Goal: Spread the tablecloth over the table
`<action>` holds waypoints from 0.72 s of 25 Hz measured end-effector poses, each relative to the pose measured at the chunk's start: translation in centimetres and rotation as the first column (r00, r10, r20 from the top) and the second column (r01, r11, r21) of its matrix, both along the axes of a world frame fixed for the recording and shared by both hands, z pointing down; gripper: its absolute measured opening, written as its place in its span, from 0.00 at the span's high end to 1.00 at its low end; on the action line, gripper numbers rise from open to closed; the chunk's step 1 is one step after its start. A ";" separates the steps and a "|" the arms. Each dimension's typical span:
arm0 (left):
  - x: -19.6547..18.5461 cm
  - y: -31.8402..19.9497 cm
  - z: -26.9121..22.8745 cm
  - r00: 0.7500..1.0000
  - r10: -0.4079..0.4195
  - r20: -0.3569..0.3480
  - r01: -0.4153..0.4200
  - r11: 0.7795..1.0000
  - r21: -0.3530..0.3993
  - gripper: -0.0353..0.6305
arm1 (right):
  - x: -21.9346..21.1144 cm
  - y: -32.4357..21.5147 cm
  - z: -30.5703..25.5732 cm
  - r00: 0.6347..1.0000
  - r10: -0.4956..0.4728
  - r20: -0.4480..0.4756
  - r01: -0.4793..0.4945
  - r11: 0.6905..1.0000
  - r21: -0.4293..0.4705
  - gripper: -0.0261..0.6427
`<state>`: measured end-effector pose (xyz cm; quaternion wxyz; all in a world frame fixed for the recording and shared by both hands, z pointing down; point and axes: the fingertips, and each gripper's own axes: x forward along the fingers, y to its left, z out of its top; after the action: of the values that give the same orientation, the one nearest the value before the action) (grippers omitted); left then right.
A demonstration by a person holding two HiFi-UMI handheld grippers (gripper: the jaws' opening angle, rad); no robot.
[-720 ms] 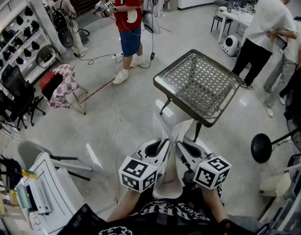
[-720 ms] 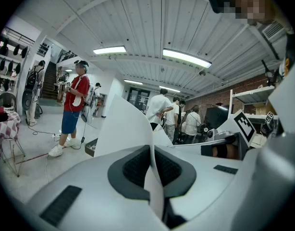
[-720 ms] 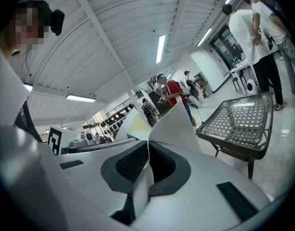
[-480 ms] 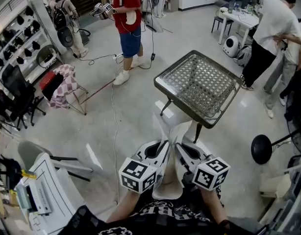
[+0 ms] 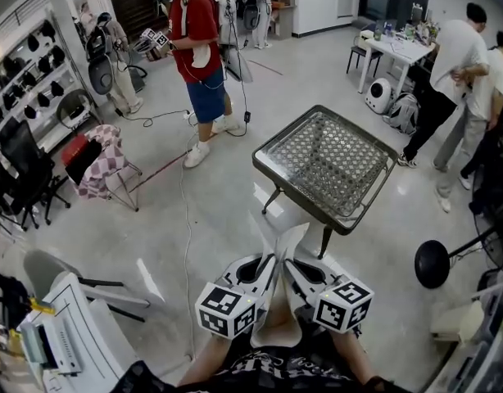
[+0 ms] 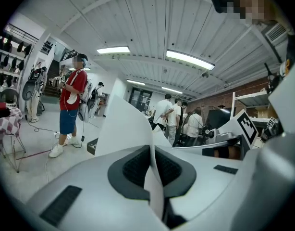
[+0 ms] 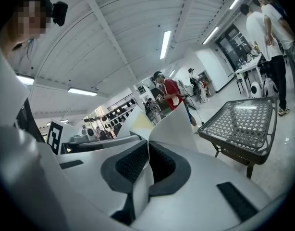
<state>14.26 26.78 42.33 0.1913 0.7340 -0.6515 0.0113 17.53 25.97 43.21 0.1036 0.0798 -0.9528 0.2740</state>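
Since the earlier frame the camera had swung: the worktop (image 5: 272, 160) sat lower in the head view and the person in red (image 5: 198, 39) stood farther left. The left hand-held gripper (image 5: 265, 270) and right hand-held gripper (image 5: 296, 270) stayed side by side close to the wearer's body. Each was clenched on the tablecloth (image 5: 276, 301), a white sheet pinched thin between dark pads (image 6: 135, 167). Its loose corners stood up ahead of the jaws. The cloth was clear of the worktop, which stood just beyond on the floor (image 5: 194, 219).
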 end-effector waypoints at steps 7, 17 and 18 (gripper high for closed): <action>-2.0 -0.6 -0.2 0.999 -0.039 -0.002 0.039 0.999 0.013 0.92 | -2.2 -0.5 -0.1 0.999 -0.048 -0.014 0.048 0.999 0.021 0.93; -7.5 -3.7 1.2 0.992 -0.125 0.010 0.125 0.992 -0.017 0.92 | -7.9 -4.1 1.1 0.989 -0.145 -0.003 0.145 0.989 -0.006 0.93; -8.3 -4.3 1.4 0.991 -0.136 0.011 0.136 0.990 -0.020 0.92 | -8.7 -4.8 1.3 0.988 -0.157 -0.002 0.157 0.988 -0.009 0.93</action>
<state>6.00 22.46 43.71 0.1963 0.6857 -0.7008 0.0084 8.87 21.22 44.50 0.1266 0.0045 -0.9547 0.2693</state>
